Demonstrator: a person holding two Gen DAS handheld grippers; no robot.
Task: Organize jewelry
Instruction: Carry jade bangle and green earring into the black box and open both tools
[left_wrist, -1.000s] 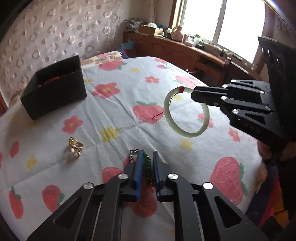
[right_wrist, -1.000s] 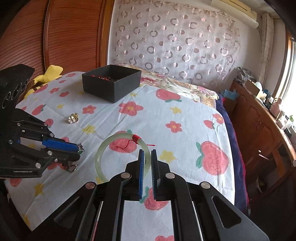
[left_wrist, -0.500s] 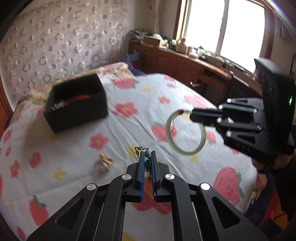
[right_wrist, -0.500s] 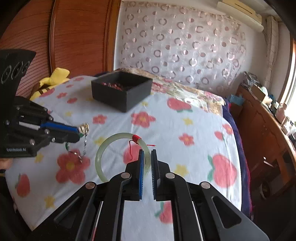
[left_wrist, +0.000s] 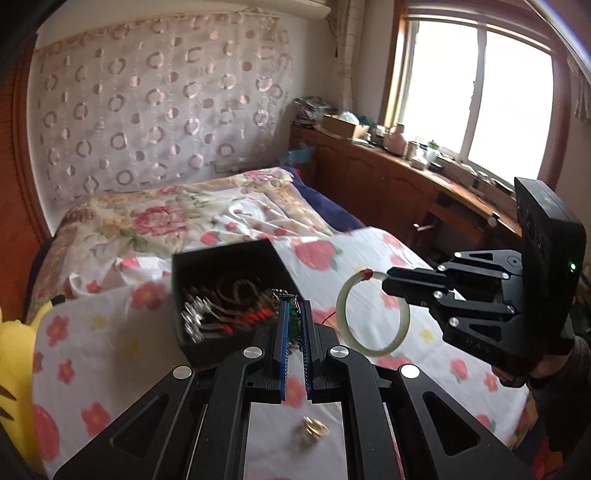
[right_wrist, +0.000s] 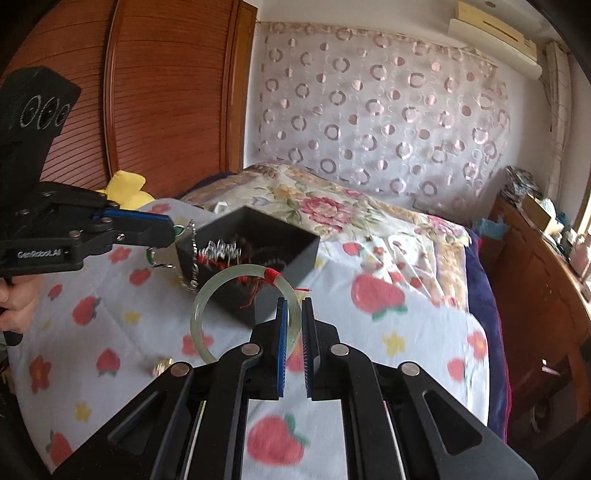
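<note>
My left gripper (left_wrist: 294, 306) is shut on a silver chain with green beads (left_wrist: 293, 321), which hangs from it at the near rim of the black box in the right wrist view (right_wrist: 192, 254). My right gripper (right_wrist: 294, 302) is shut on a pale green jade bangle (right_wrist: 207, 295) with a red thread wrap; the bangle also shows in the left wrist view (left_wrist: 347, 332). The open black jewelry box (left_wrist: 236, 258) on the bed holds red and silver pieces; it also shows in the right wrist view (right_wrist: 295, 236). A gold ring (left_wrist: 314, 430) lies on the sheet below my left gripper.
The bed has a white sheet with strawberries and flowers (right_wrist: 388, 325). A yellow plush toy (left_wrist: 14, 354) lies at the left edge. A floral quilt (left_wrist: 155, 218) is behind the box. A wooden sideboard (left_wrist: 406, 184) stands along the right under the window.
Both grippers have risen and moved toward the black box with their jewelry. The gold ring now lies below and behind my left fingertips.
</note>
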